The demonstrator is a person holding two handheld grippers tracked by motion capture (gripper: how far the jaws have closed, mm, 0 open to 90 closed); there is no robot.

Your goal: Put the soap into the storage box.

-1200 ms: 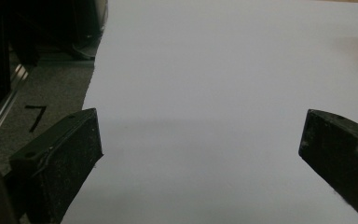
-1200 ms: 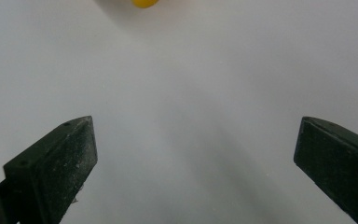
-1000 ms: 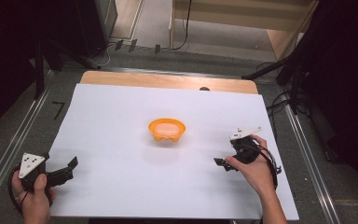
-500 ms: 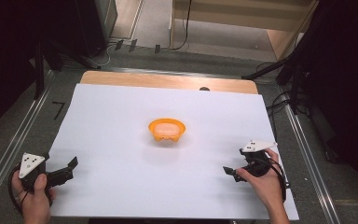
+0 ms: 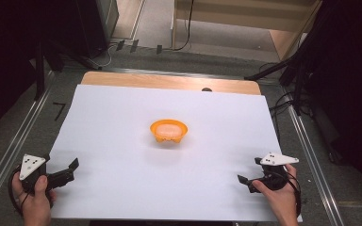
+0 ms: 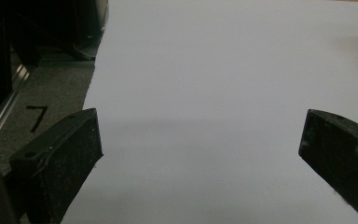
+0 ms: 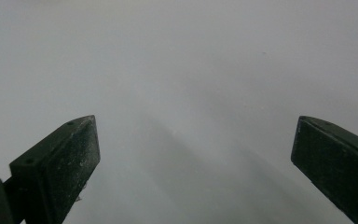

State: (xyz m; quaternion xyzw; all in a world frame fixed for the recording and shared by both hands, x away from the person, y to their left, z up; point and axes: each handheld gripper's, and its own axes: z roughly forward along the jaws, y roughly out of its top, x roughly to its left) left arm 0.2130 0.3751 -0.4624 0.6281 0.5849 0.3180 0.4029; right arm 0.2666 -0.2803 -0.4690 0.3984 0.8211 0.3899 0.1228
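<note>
An orange bowl (image 5: 169, 131) with something pale inside sits at the middle of the white sheet (image 5: 122, 117). My left gripper (image 5: 69, 170) rests at the sheet's near left corner, held by a hand, jaws wide apart with nothing between them (image 6: 200, 140). At the near right corner my right gripper (image 5: 249, 173) is held low over the sheet, also open and empty (image 7: 196, 144). Both stand well apart from the bowl.
The white sheet covers most of a wooden table (image 5: 169, 81). Metal rails (image 5: 14, 141) run along both sides. Cables (image 5: 283, 106) and dark stands lie beyond the right edge, and a black mark (image 6: 36, 116) shows on the grey floor at left.
The right hand and gripper have drawn back toward the near right corner of the sheet and lowered. The left gripper and the bowl have stayed put.
</note>
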